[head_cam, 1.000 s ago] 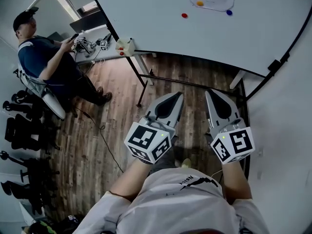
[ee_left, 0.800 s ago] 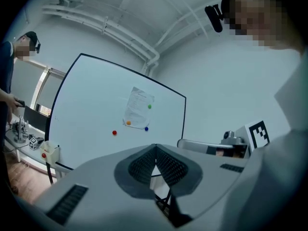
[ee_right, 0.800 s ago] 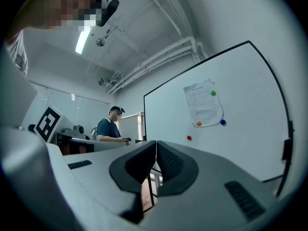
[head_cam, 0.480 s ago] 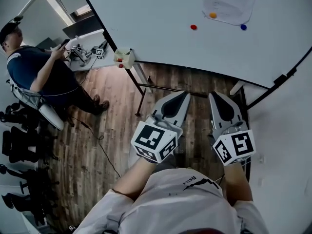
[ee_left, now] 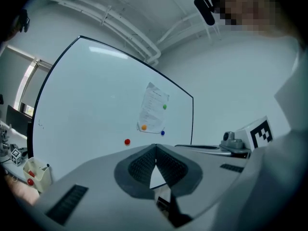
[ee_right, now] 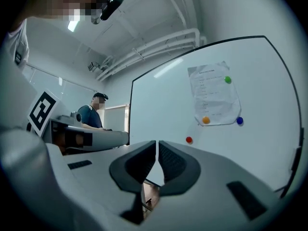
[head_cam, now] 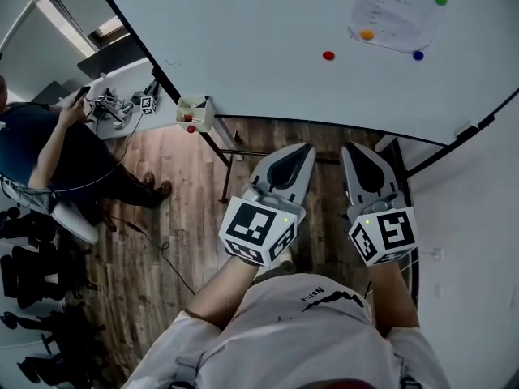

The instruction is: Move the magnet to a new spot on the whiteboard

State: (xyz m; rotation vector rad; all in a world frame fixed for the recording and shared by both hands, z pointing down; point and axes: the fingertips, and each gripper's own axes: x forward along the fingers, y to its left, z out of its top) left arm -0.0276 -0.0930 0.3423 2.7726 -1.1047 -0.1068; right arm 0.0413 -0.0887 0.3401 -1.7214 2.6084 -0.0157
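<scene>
Wooden flooring (head_cam: 186, 185) and a whiteboard (head_cam: 268, 39) fill the head view. My left gripper (head_cam: 305, 147) and right gripper (head_cam: 350, 149) point toward the board, well apart from it. A red magnet (head_cam: 328, 55) sits alone on bare board, left of a paper sheet (head_cam: 401, 10).

Left gripper view: my jaws meet at the tips, with nothing between them.

Right gripper view: my jaws are likewise closed and empty. The red magnet lies ahead, below and left of the sheet.
</scene>
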